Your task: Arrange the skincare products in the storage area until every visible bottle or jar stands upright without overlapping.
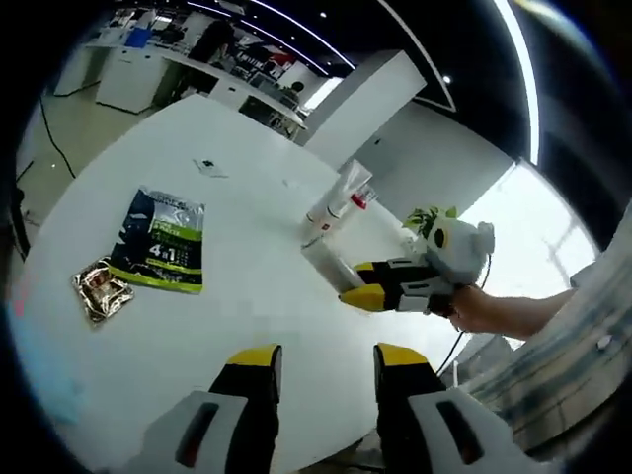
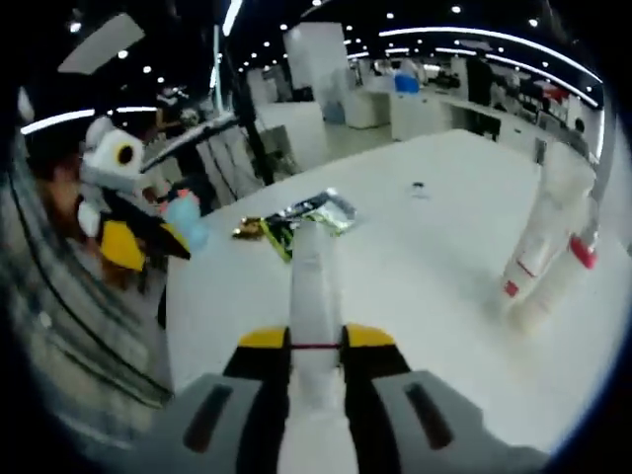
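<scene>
Holding a white tube (image 2: 314,296) clamped in my right claw (image 2: 316,341) above the counter (image 1: 247,316), left claw (image 1: 326,357) open and empty, I judge the task partway: two tubes (image 2: 548,232) stand upright, this one remains.

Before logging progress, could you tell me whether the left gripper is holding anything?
No, the left gripper has open jaws with bare white table between them.
</scene>
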Tool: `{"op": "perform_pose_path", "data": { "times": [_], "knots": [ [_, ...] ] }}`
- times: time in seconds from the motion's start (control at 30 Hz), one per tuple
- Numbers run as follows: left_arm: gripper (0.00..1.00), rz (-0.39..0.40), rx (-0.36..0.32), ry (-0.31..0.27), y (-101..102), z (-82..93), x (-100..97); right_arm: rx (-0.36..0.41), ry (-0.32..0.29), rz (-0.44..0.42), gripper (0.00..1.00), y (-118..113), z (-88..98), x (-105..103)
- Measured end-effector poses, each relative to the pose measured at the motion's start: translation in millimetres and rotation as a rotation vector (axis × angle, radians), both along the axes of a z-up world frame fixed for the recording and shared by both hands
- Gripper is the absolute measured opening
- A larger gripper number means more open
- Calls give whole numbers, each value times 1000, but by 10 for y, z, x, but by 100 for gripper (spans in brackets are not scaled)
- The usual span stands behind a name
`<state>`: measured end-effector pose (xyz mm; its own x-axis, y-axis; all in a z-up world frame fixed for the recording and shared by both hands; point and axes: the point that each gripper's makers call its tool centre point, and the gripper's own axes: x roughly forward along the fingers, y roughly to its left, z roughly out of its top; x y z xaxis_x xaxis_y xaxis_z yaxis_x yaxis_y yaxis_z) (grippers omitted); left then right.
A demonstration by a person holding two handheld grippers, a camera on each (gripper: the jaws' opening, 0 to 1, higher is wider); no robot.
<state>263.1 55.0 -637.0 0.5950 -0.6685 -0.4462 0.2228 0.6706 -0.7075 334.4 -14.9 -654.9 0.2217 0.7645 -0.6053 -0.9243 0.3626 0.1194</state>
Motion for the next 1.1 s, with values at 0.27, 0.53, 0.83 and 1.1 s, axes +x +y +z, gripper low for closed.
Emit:
{"op": "perform_pose_path", "data": {
  "times": [0.27, 0.53, 0.83, 1.1],
  "knots": [
    [58, 114, -259, -4, 116, 287, 258, 50, -122, 189, 18, 225, 429, -336],
    [54, 62, -355, 37, -28, 358, 202, -15, -287, 384, 18, 300, 547, -533],
    [33, -42, -393, 64, -259, 416, 95, -81, -395, 494, 18, 279, 541, -658],
    [23, -20, -419, 58, -167, 481, 13, -86, -436, 565, 18, 409, 545, -704]
  ]
}}
